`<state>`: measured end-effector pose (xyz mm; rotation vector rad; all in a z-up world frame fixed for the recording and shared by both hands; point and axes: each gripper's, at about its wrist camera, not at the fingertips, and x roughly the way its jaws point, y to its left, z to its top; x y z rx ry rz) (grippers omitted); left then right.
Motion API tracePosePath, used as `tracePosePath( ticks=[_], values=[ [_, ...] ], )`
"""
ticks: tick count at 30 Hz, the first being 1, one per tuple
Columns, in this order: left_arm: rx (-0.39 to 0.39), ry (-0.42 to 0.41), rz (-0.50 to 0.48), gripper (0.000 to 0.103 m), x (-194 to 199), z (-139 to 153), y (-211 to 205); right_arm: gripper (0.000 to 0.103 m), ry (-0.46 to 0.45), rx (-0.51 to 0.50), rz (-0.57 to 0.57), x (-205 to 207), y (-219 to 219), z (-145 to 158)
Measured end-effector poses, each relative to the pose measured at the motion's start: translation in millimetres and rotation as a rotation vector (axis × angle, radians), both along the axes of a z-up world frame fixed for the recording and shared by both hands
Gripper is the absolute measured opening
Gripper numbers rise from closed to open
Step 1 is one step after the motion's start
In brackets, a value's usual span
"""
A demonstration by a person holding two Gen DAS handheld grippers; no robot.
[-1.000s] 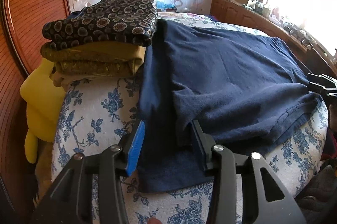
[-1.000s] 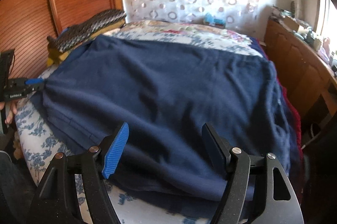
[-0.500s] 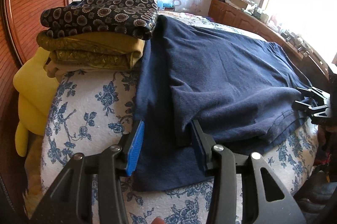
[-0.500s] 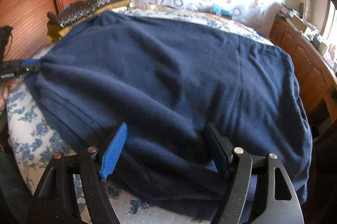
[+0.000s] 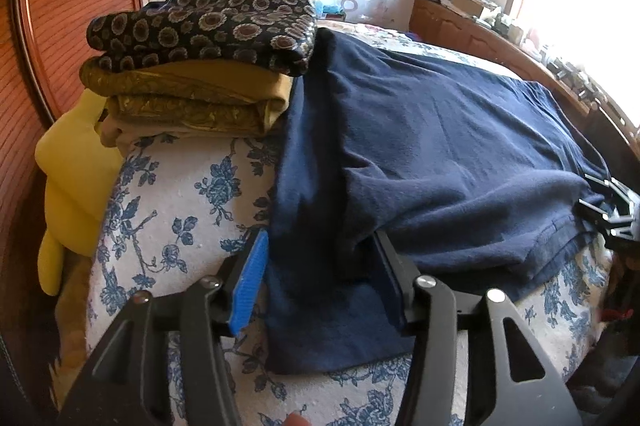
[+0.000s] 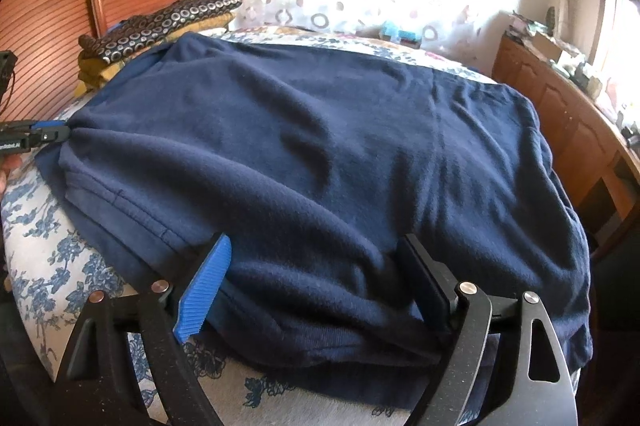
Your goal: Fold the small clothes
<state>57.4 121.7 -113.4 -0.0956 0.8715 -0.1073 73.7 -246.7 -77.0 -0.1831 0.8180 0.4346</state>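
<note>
You had just laid one fold into the navy garment (image 6: 340,161), which lay spread across the floral bed (image 5: 168,209) beside a stack of folded clothes (image 5: 200,53); the doubled layer's hem ran along the near edge. Both sets of fingers had just been opening. The left gripper (image 5: 320,286) stood half wide, its blue pad clear of the cloth while the garment's corner lay between the fingers, so the hold looked released. The right gripper (image 6: 316,290) stood wide, with the near hem bunched between its fingers but no pad visibly pressing.

The step in hand seemed to be letting go after that fold. The next move would likely call for backing both grippers off without dragging the edge, then taking fresh holds for a second fold, perhaps across the width.

Small white lettering showed on the left gripper's body in the right view, too small to read. No other brand or label was legible.
</note>
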Motion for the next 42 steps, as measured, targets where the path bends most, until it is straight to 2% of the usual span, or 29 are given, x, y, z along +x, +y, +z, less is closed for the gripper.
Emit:
tracePosePath(
  ticks=[8, 10, 12, 14, 15, 19, 29, 37, 42],
  values=[
    [-0.026, 0.000, -0.012, 0.053, 2.0, 0.3, -1.0, 0.087, -0.013, 0.023, -0.011, -2.8, -3.5, 0.1],
    [-0.047, -0.007, -0.040, 0.046, 1.4, 0.6, -4.2, 0.087, -0.014, 0.014, -0.004, -2.6, -2.8, 0.0],
    [-0.063, -0.013, -0.069, 0.023, 0.4, 0.6, -8.6, 0.087, -0.012, 0.017, -0.007, -2.4, -3.3, -0.2],
    [-0.091, -0.017, -0.098, 0.010, -0.5, 1.2, -13.0, 0.087, -0.011, 0.016, -0.006, -2.7, -2.9, -0.6],
    [-0.076, -0.024, -0.103, 0.007, -1.3, 3.0, -17.0, 0.087, -0.011, 0.016, -0.006, -2.8, -2.6, -0.6],
    [-0.051, -0.088, -0.125, 0.006, -6.9, 20.2, -32.9, 0.087, -0.009, 0.019, 0.006, -2.8, -2.8, -0.6],
    [-0.098, -0.235, -0.200, 0.005, -2.7, 80.4, -76.9, 0.087, 0.015, 0.002, -0.056, -2.6, -28.2, 5.8],
    [-0.146, -0.295, -0.348, 0.005, 26.5, 124.1, -144.8, 0.086, -0.030, 0.057, -0.144, -14.7, -83.4, 27.3],
    [-0.137, -0.316, -0.462, 0.005, 42.7, 148.2, -201.2, 0.084, -0.055, 0.071, -0.193, -24.0, -110.5, 36.5]
  ],
)
